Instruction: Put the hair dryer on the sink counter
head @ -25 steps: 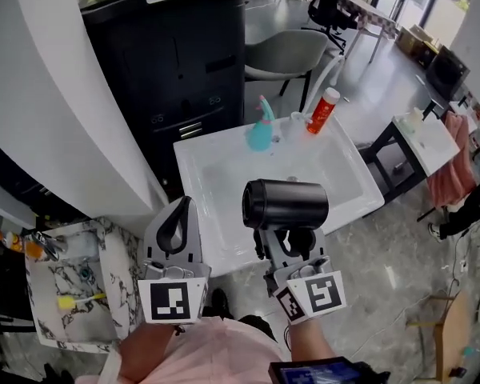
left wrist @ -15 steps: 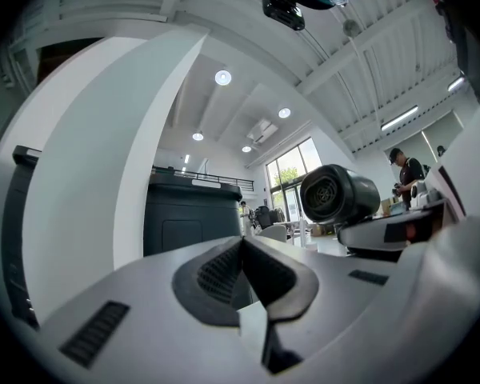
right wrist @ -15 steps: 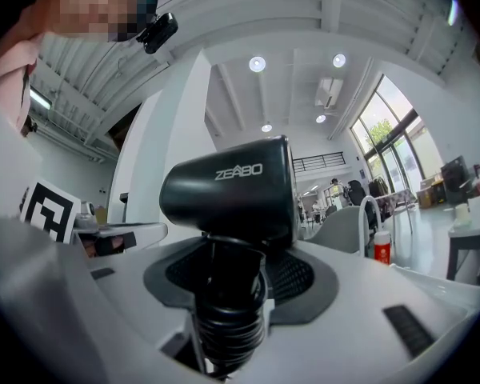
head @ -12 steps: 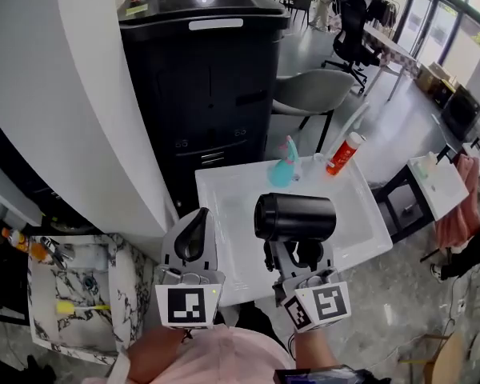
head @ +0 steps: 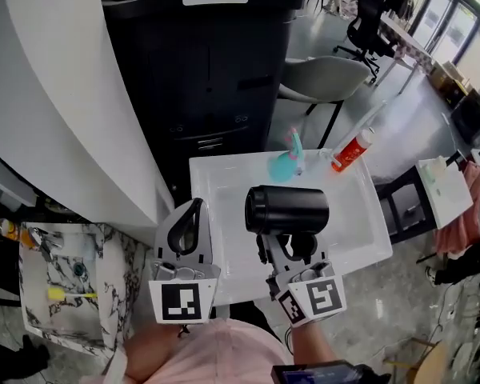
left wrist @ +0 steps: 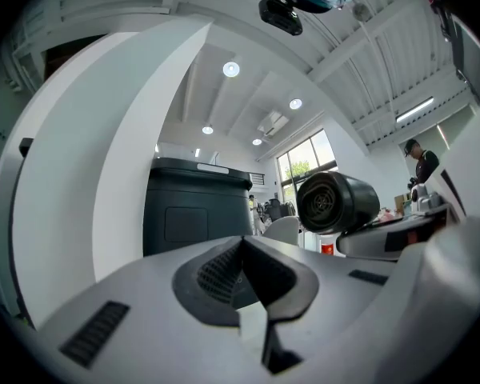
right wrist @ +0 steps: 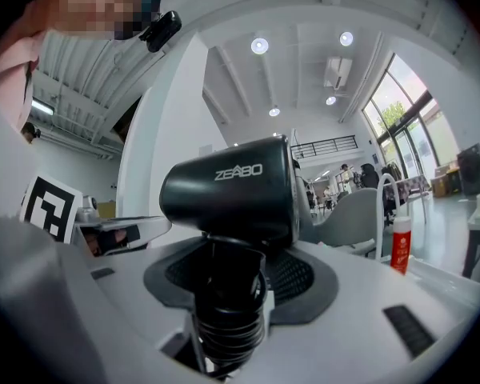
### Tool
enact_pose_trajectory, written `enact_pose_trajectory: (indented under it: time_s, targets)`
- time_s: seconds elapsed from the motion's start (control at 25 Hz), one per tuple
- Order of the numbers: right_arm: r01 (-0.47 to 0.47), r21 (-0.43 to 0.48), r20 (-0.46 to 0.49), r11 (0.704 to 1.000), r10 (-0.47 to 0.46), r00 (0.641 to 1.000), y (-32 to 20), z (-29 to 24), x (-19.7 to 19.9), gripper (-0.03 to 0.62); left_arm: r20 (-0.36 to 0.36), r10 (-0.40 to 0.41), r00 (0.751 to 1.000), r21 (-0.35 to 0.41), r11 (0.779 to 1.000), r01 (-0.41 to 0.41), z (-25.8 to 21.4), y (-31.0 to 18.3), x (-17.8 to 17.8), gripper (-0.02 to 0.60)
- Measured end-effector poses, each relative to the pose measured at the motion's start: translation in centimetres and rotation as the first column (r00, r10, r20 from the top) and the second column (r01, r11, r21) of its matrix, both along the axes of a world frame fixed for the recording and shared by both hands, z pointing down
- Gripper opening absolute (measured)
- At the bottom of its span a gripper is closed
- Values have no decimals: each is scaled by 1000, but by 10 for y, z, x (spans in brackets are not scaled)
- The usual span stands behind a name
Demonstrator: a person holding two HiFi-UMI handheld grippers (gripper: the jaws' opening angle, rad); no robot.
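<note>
Your right tool is clamped on the handle of the black hair dryer. The barrel lies crosswise above the jaw tips, so the heavy end sits straight over the grip and is unlikely to swing. The dryer is in the air, not yet set down. Seen from the head view, it hangs over the white sink bench, which spreads out beneath and beyond the tool. I judge you are carrying it in to pick a landing spot.

Your left tool has its jaws pressed together with nothing between them. It is held level beside the right one, apparently just kept out of the way.

Past the dryer, at the far edge of the bench, stand a teal bottle and a red tube with a white cap. The near part of the bench, closest to your right tool, looks barer, so it is probably the safer place to put the dryer.

The head view gives the layout but hides the grip behind the barrel. The right gripper view shows it: both pads are on the handle just above the ribbed cord sleeve. It also shows a curved white tap off to that tool's right. The left gripper view looks into the dryer's round rear grille, which the other views don't show.
</note>
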State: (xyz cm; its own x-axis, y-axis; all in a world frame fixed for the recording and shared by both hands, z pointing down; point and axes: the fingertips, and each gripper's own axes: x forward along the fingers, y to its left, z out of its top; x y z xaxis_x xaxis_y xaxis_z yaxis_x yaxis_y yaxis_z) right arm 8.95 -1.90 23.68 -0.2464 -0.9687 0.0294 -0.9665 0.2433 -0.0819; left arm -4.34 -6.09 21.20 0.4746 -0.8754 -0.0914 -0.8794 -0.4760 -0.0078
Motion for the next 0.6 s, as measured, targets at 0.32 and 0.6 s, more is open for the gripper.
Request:
enact_pose_trajectory:
  time_s: [0.32, 0.6]
  targets:
    - [60, -110, 14, 992, -59, 998, -24, 54, 0, 212, 33, -46, 998, -75, 996, 48, 35, -22, 1, 11]
    - [86, -216, 44, 972, -79, 996, -30, 107, 0, 212, 63, -63, 996, -150, 986, 72, 69, -30, 4, 11]
